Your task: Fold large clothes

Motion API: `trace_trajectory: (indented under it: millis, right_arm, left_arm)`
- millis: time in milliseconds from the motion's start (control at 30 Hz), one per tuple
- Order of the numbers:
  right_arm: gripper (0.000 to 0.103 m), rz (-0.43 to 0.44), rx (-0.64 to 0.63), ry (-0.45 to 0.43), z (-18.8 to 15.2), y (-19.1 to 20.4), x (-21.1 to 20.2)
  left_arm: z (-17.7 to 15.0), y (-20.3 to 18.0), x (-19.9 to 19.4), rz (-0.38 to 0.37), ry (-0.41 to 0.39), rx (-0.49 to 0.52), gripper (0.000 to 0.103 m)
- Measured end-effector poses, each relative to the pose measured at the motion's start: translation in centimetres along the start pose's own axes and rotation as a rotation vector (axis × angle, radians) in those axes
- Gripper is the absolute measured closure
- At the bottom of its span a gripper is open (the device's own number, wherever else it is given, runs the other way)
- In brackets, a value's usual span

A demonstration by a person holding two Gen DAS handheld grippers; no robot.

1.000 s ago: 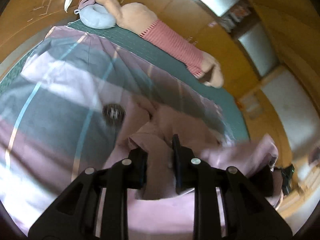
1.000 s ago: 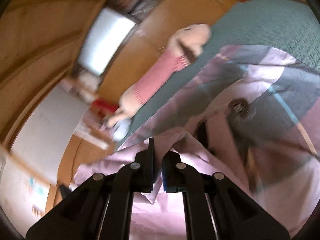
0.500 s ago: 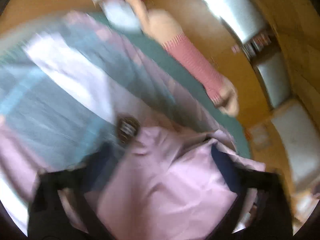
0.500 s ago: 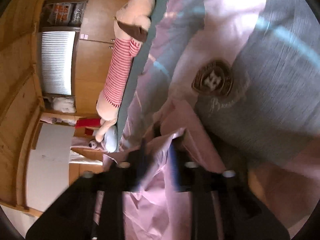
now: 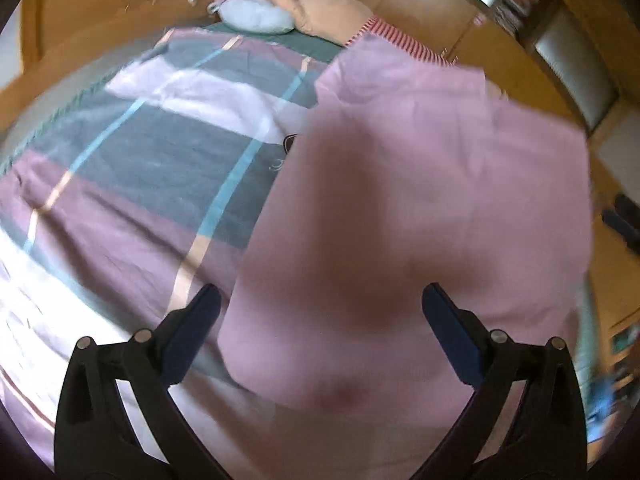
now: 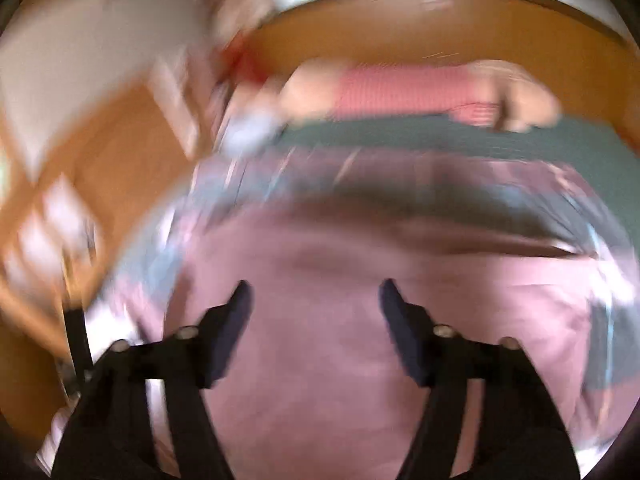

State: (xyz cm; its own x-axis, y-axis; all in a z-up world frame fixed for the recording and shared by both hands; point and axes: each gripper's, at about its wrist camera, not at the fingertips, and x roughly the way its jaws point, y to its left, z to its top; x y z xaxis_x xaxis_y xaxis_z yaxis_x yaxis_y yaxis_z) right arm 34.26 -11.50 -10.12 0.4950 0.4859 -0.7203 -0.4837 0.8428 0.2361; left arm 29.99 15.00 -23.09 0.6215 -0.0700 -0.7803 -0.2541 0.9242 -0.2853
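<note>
A large cloth with a plain pink underside (image 5: 420,208) is folded over its own checked pink, grey and white face (image 5: 132,168), which lies spread on the bed. My left gripper (image 5: 320,312) is open and empty just above the pink flap. My right gripper (image 6: 316,304) is open and empty over the same pink flap (image 6: 328,344); that view is blurred by motion. A dark badge (image 5: 290,144) on the cloth peeks out at the flap's edge.
A long plush toy in a red striped shirt (image 6: 404,88) and a pale blue cushion (image 5: 256,18) lie at the far edge of the green bedspread (image 6: 440,136). Wooden walls and cupboards (image 5: 460,12) stand behind the bed.
Both grippers were shut on the pink cloth a second ago; both have opened and let it go. The pink flap now lies spread wide over the checked face, covering most of the badge.
</note>
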Motion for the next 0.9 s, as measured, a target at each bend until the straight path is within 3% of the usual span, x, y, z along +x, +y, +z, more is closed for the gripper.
trace_trajectory:
  millis: [33, 100, 167, 233, 333, 400, 467, 533, 633, 767, 833, 867, 900]
  right_arm:
    - [0.038, -0.001, -0.05, 0.061, -0.5, 2.1, 1.8]
    - [0.038, -0.156, -0.165, 0.148, -1.9, 6.1, 6.7]
    - [0.033, -0.251, -0.177, 0.171, -1.9, 6.0, 10.7]
    - [0.027, -0.243, -0.09, 0.168, -0.7, 3.9, 13.3]
    - [0.026, -0.265, 0.026, 0.127, 1.8, 1.1, 15.4]
    - [0.027, -0.261, 0.072, 0.036, 3.3, 1.5, 13.7]
    - [0.023, -0.229, 0.031, -0.078, 4.4, 3.8, 11.8]
    - [0.014, -0.257, -0.062, -0.122, 5.4, 6.4, 11.2]
    - [0.013, -0.249, -0.197, -0.087, 6.9, 9.7, 12.4]
    - [0.013, -0.225, -0.339, 0.106, 7.7, 12.9, 17.4]
    - [0.013, -0.256, -0.402, 0.211, 7.4, 14.0, 20.2]
    - [0.029, -0.275, -0.415, 0.224, 7.0, 14.1, 20.9]
    - [0.065, -0.272, -0.411, 0.238, 7.0, 14.2, 21.4]
  left_arm:
    - [-0.3, 0.0, 0.3, 0.012, 0.006, 0.005, 0.002]
    - [-0.7, -0.5, 1.2, -0.008, 0.048, 0.012, 0.002]
    - [-0.9, -0.8, 1.8, 0.008, 0.069, 0.024, 0.002]
    - [-1.0, -1.2, 2.0, 0.026, 0.065, 0.045, 0.002]
    - [-0.8, -1.1, 1.9, 0.007, 0.052, 0.036, 0.002]
    - [-0.6, -0.5, 2.2, -0.007, 0.084, 0.006, 0.002]
    - [-0.5, 0.5, 3.0, -0.024, 0.126, -0.05, 0.002]
    - [-0.6, 0.9, 3.2, -0.033, 0.13, -0.063, 0.002]
    - [-0.8, 0.8, 3.1, -0.032, 0.125, -0.049, 0.002]
    - [-0.9, 0.6, 3.1, -0.017, 0.12, -0.04, 0.002]
    - [-1.1, 0.4, 2.9, -0.017, 0.123, -0.042, 0.002]
    - [-1.0, 0.5, 2.9, -0.021, 0.125, -0.045, 0.002]
    - [-1.0, 0.6, 2.9, -0.023, 0.127, -0.05, 0.002]
